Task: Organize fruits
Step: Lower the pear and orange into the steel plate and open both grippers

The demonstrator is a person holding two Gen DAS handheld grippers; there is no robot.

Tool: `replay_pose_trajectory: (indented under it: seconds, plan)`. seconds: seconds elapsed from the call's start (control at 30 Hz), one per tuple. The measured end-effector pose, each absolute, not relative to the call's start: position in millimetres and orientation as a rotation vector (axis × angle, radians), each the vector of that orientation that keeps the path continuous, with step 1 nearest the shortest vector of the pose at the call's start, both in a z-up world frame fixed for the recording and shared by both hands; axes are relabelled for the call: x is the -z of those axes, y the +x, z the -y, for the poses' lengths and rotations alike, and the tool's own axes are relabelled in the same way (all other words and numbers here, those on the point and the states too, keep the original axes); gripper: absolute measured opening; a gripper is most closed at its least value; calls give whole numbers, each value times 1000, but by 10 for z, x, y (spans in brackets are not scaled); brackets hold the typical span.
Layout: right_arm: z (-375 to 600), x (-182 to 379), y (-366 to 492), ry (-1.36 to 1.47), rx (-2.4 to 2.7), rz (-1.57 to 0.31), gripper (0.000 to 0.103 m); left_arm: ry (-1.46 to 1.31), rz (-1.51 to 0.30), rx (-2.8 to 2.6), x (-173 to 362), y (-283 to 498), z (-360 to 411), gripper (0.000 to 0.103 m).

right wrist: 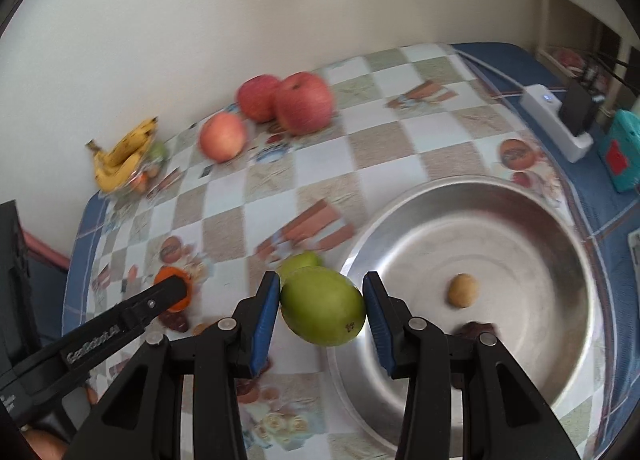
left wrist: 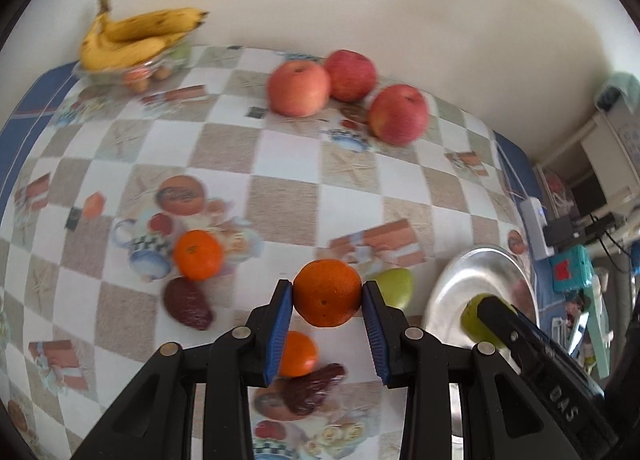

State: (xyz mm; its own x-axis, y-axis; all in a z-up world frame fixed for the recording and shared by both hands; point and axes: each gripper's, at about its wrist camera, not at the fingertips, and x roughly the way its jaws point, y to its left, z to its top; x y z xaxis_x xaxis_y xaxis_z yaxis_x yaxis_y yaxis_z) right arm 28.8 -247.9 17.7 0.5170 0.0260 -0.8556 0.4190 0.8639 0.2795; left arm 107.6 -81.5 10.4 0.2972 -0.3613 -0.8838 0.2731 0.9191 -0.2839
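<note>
Left gripper (left wrist: 327,292): jaws clamped on an orange (left wrist: 327,293), held clear above the bench (left wrist: 280,196), over the near-edge cluster of two more oranges and two dark fruits. Right gripper (right wrist: 322,306): jaws clamped on a green pear (right wrist: 323,305), long axis running across between the pads, held just over the left rim of the steel bowl (right wrist: 560,244) near the bench's right edge, a second pear (right wrist: 302,262) on the cloth just behind. The bowl lies right of both loads, the right hand far nearer, so the pear likely drops in first; apples (left wrist: 344,92) and bananas (left wrist: 136,36) wait along the far edge.
</note>
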Motion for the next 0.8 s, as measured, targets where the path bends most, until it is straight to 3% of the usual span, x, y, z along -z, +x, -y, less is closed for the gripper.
replay_pose_trajectory:
  seconds: [0.5, 0.6, 0.67, 0.8]
  plan:
    - [3355, -24, -189, 581, 537, -987, 45, 111, -1187, 732, -63, 465, 1838, 38]
    - [3395, 11, -216, 599, 543, -993, 45, 121, -1211, 740, -13, 427, 1879, 41]
    - [3398, 26, -215, 601, 544, -999, 45, 115, -1217, 748, 2, 416, 1881, 49]
    - [3376, -11, -206, 593, 538, -987, 45, 120, -1215, 756, 0, 404, 1878, 50]
